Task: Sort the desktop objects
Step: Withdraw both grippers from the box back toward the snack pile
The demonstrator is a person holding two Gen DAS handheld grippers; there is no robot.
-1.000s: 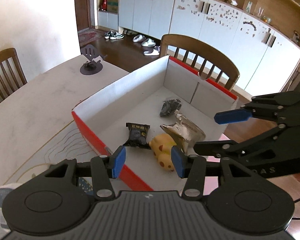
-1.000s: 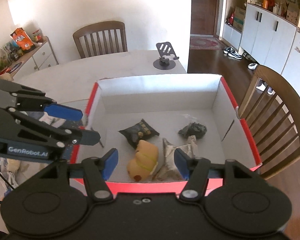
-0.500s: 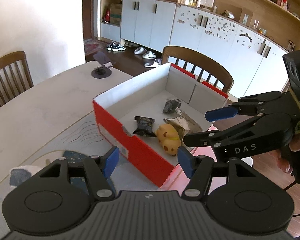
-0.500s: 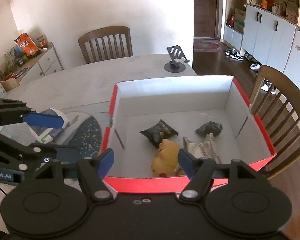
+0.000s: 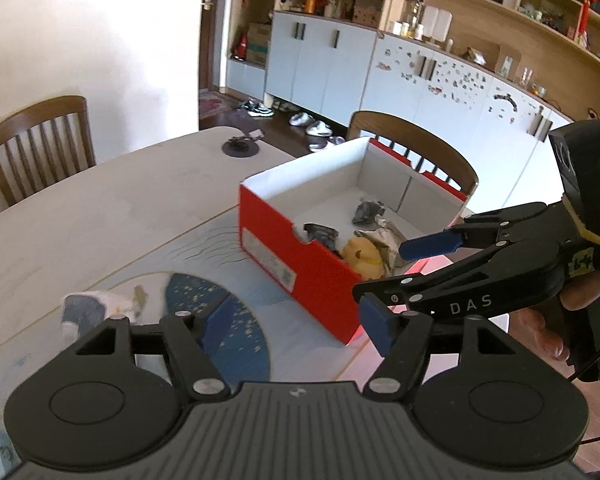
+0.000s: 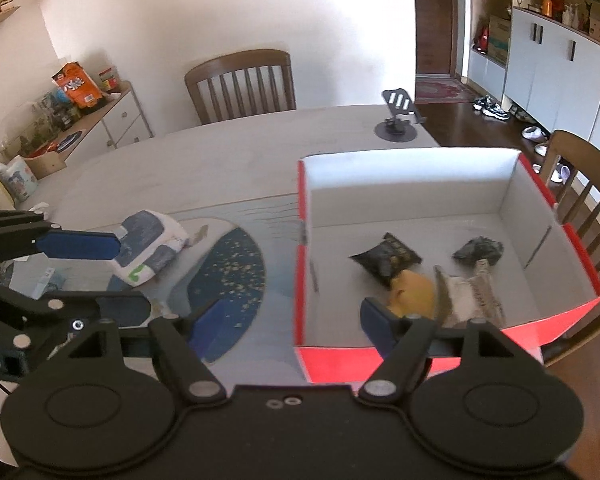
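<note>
A red box with white inner walls holds a yellow toy, a black snack packet, a dark crumpled wrapper and a foil wrapper. A white and grey-blue tissue pack lies on the mat left of the box. My left gripper hovers over the mat with its jaws opening and nothing between them. My right gripper hangs at the box's near left corner, its jaws also opening and empty. In the left wrist view the right gripper crosses in front of the toy.
A blue speckled mat covers the table in front of the box. A black phone stand sits at the table's far edge. Wooden chairs stand behind the table and right of the box. A sideboard with snacks is at the far left.
Both grippers have drawn back from over the box towards the mat, and their jaws stand wider. The tissue pack and mat have come into view.
</note>
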